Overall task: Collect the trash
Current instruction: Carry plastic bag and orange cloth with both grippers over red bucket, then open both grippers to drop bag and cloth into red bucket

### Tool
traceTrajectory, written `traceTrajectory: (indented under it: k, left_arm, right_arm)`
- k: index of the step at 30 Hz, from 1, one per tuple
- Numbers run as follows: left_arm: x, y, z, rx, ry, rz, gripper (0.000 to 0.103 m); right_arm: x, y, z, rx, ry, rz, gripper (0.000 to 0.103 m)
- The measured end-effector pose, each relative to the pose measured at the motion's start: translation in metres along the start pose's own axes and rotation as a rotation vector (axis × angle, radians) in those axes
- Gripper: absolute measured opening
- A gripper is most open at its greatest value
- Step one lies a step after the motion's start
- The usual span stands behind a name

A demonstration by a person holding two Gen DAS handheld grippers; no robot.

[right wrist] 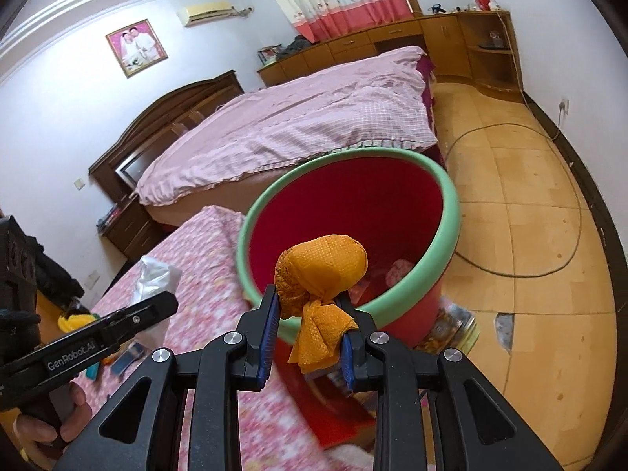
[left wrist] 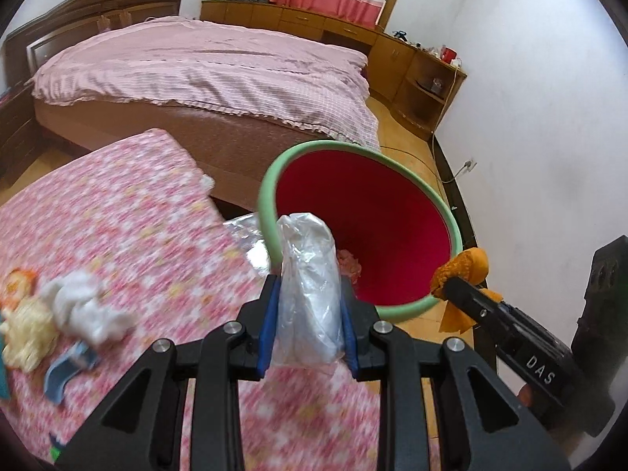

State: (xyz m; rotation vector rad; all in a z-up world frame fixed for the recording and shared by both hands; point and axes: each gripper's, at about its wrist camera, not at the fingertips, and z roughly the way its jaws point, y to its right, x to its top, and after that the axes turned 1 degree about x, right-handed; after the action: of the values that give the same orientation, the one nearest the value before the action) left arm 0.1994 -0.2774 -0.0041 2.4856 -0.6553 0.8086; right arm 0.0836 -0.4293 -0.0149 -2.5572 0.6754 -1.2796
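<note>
Left tool (left wrist: 308, 325) gripped a clear plastic bag (left wrist: 310, 294); right tool (right wrist: 308, 333) gripped an orange cloth (right wrist: 320, 271), both beside the red bin (right wrist: 416, 271)

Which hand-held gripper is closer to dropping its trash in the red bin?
Probably right: its orange wad already pokes over the bin's green rim. The left's clear plastic bag sits just outside.

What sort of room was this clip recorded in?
A home bedroom, most likely. A large bed with a pink cover and dark wooden headboard fills the middle, a framed portrait and a wall air conditioner hang above it, and low wooden cabinets run beneath a curtained window.
</note>
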Motion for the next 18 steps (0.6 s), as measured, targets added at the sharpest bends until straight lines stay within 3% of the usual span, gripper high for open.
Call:
traceTrajectory:
  k: [11,13,15,18]
  left_arm:
    - [0.022,0.026,0.061,0.030,-0.043,0.062,0.029]
    - [0.024,0.027,0.067,0.038,-0.054,0.064,0.033]
    - [0.024,0.026,0.072,0.038,-0.060,0.052,0.045]
    - [0.024,0.024,0.075,0.038,-0.055,0.046,0.046]
  right_arm:
    - [0.024,0.023,0.034,-0.031,-0.036,-0.009,0.028]
    - [0.027,0.026,0.039,-0.038,-0.041,-0.012,0.029]
    - [0.031,0.028,0.043,-0.044,-0.042,-0.012,0.030]
    - [0.034,0.031,0.049,-0.055,-0.044,-0.008,0.034]
